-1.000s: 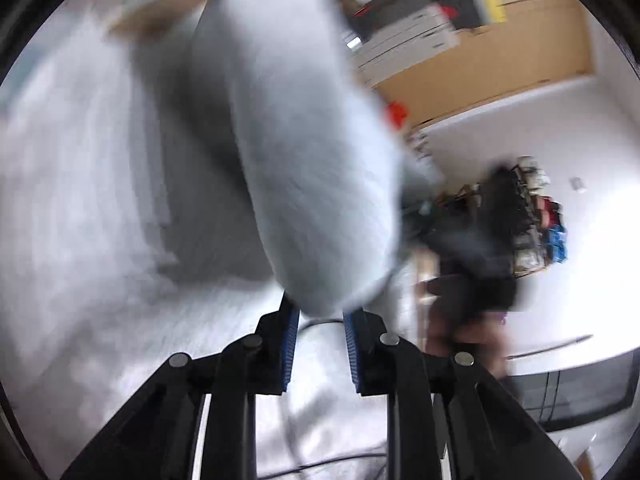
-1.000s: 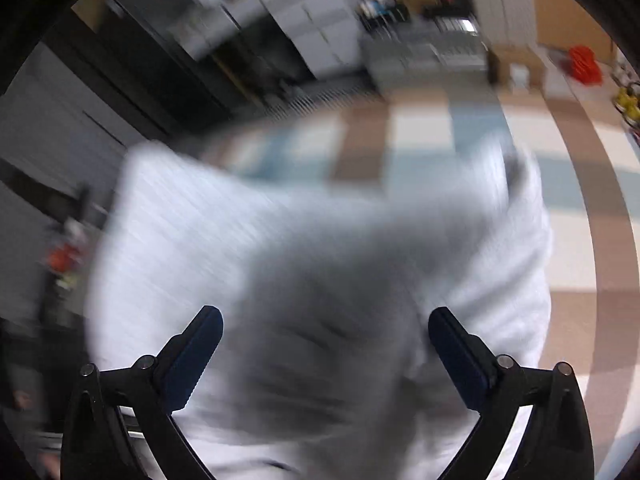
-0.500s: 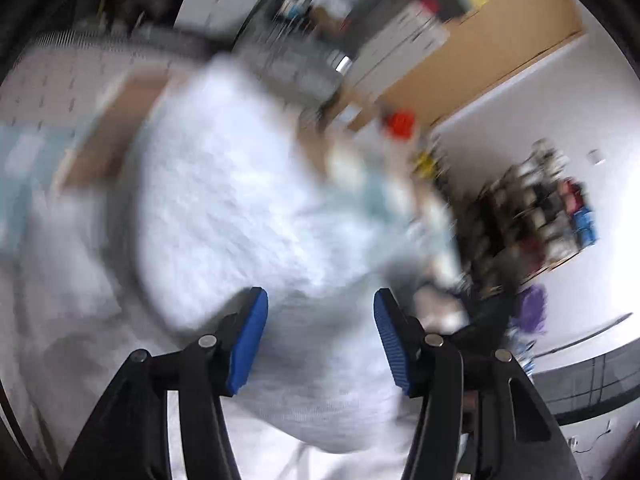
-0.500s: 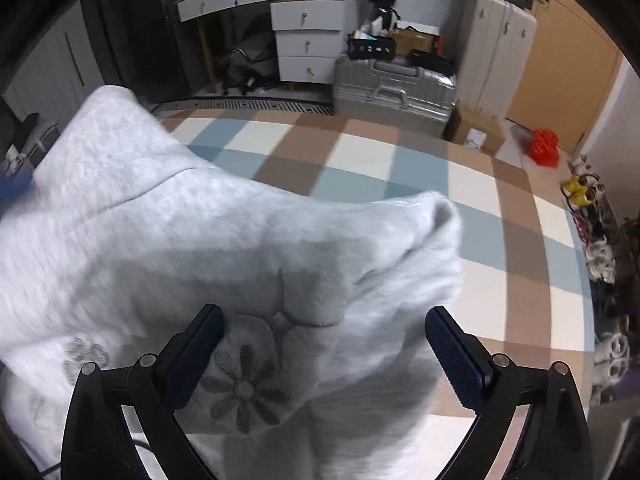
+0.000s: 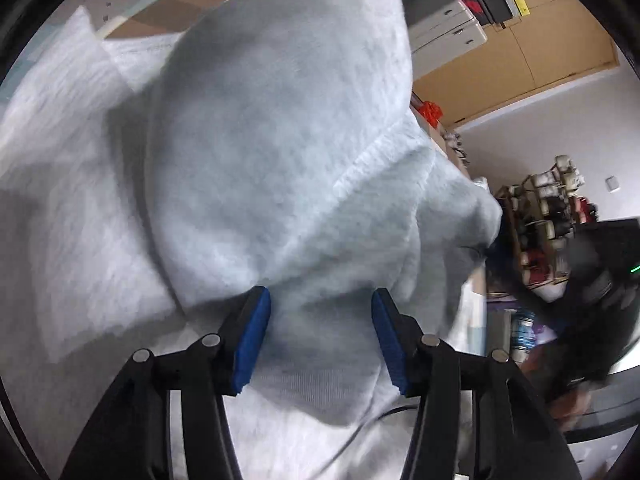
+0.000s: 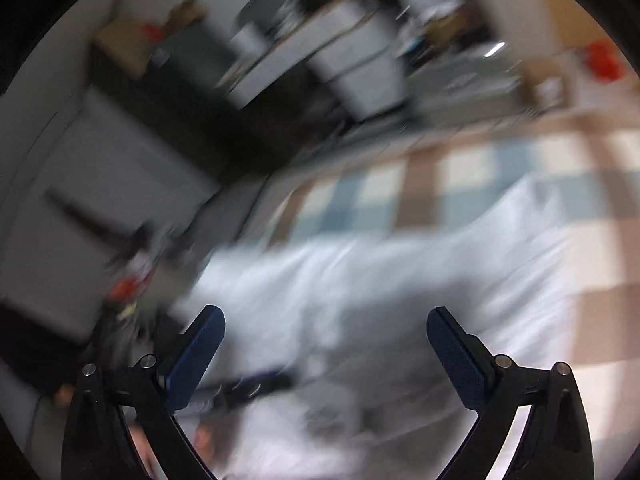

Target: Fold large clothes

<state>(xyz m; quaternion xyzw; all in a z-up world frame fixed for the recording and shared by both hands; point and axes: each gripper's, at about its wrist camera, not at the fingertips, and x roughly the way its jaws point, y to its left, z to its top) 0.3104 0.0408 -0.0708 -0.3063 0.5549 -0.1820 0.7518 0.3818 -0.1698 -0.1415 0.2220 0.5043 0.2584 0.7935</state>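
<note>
1. My left gripper [image 5: 320, 336]: the blue pads are parted and closing in at this moment. A bulge of the pale grey garment [image 5: 276, 152] sits between them; whether the pads press on the cloth cannot be told.
2. My right gripper [image 6: 326, 354]: the fingers are spread wide, nothing clamped between them. That view is heavily blurred.
3. The garment lies heaped and partly flat on a checked floor covering [image 6: 436, 180] of brown, blue and cream squares. In the left view it rises in a thick fold directly ahead of my pads and fills most of the picture.
4. Surroundings: a wooden door [image 5: 516, 64], white drawer units [image 5: 444, 28], a cluttered rack [image 5: 552, 216] to the right.
5. Writing, brands, labels: none legible in either view. The dark shapes under my right gripper are too blurred to identify.
</note>
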